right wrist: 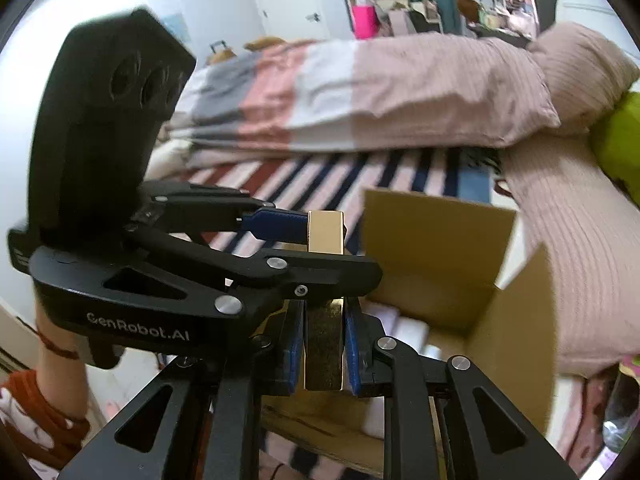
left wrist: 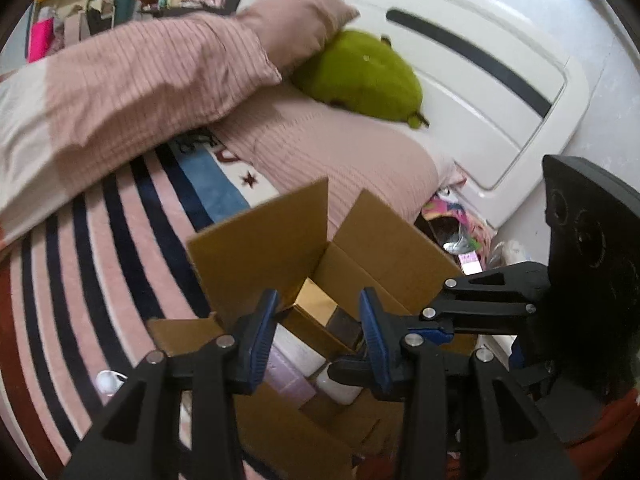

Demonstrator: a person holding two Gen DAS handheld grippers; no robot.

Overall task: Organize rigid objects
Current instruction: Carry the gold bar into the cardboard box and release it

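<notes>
A bed is filling most of both views, its striped blanket [left wrist: 100, 248] in pink, navy and red lying under a long pink ribbed pillow [left wrist: 132, 80], with a green plush toy [left wrist: 360, 76] tucked against the white headboard [left wrist: 460, 80]. On the blanket an open cardboard box [left wrist: 384, 248] is sitting with its flaps standing up, and pale packages are lying inside it, though what they are cannot be told. A slim gold box [right wrist: 325, 236] is being held over the opening of the cardboard box, one end pointing up. The right gripper [right wrist: 322, 348] is clamping its blue pads tight on the lower part of the gold box. The left gripper [left wrist: 316, 340] is coming in from the side, and in the right wrist view one of its blue fingers [right wrist: 280, 226] is lying against the upper end of the gold box; its jaws are standing fairly narrow, but whether both pads are pressing on the gold box cannot be told. A person's forearm with a red cord bracelet [right wrist: 56, 346] is showing behind the left gripper.
</notes>
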